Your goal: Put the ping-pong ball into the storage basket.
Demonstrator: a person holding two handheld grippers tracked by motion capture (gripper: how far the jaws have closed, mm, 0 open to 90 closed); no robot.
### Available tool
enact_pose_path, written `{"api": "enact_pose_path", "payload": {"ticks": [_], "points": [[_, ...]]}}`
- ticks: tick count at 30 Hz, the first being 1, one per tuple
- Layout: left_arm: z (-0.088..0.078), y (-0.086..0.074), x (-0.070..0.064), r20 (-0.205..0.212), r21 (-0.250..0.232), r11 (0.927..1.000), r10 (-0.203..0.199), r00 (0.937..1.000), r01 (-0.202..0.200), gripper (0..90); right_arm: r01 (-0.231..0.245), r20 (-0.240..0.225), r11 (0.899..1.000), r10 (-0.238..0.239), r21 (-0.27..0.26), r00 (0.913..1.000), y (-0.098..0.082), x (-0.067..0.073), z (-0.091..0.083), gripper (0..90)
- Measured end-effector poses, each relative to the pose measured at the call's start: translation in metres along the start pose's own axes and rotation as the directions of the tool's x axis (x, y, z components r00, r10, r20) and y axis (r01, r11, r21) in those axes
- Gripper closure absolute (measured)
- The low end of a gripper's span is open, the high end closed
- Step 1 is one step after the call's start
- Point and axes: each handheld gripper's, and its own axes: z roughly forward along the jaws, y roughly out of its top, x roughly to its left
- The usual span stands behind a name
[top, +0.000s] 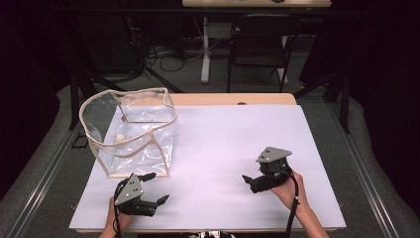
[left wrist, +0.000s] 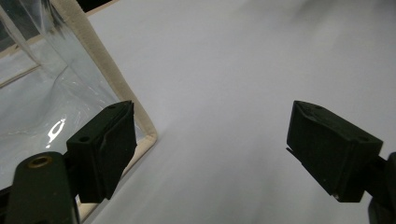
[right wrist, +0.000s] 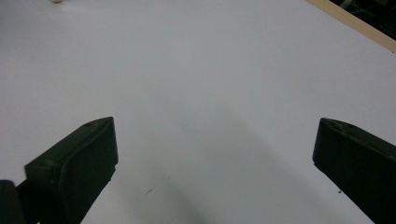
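A clear plastic bin [top: 130,130] with cream edging stands on the white sheet [top: 223,144] at the back left. A small white ball [top: 120,137] lies inside it. My left gripper [top: 157,187] rests near the front edge, just in front of the bin's near corner, open and holding nothing. In the left gripper view the gripper [left wrist: 210,123] has its jaws wide apart, with the bin's cream corner [left wrist: 142,123] beside the left jaw. My right gripper [top: 250,174] sits on the sheet at the front right, pointing left. Its own view shows the gripper [right wrist: 215,140] open over bare sheet.
The wooden table edge [top: 233,98] shows behind the sheet and also at the upper right of the right gripper view [right wrist: 355,21]. A black chair [top: 258,44] and a white table leg [top: 205,49] stand on the floor beyond.
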Motion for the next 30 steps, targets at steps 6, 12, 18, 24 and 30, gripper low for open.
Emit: {"api": "enact_pose_path", "payload": {"ticks": [6,12,18,24,30], "points": [[0.0,0.0,0.0,-0.001,0.003,1.0,0.0,1.0,0.0,16.2,-0.008,0.01,1.0,0.008,-0.015,0.9999,-0.011,0.0,-0.006,0.0],[0.0,0.0,-0.001,-0.001,0.005,1.0,0.001,1.0,-0.001,16.2,-0.01,0.026,0.999,0.01,-0.032,0.9996,-0.022,0.0,-0.013,0.0],[0.0,0.0,-0.001,-0.003,0.007,1.0,0.001,1.0,-0.001,16.2,-0.02,0.034,0.999,0.021,-0.03,0.9992,-0.034,0.0,-0.016,0.0],[0.0,0.0,-0.001,-0.002,0.007,1.0,0.002,1.0,-0.002,16.2,-0.034,0.039,0.999,0.035,-0.036,0.9986,-0.047,0.001,-0.018,0.0],[0.001,0.0,-0.001,-0.002,0.01,0.9999,0.001,1.0,-0.001,16.2,-0.046,0.053,0.998,0.049,-0.047,0.9974,-0.061,0.004,-0.019,0.0]]}}
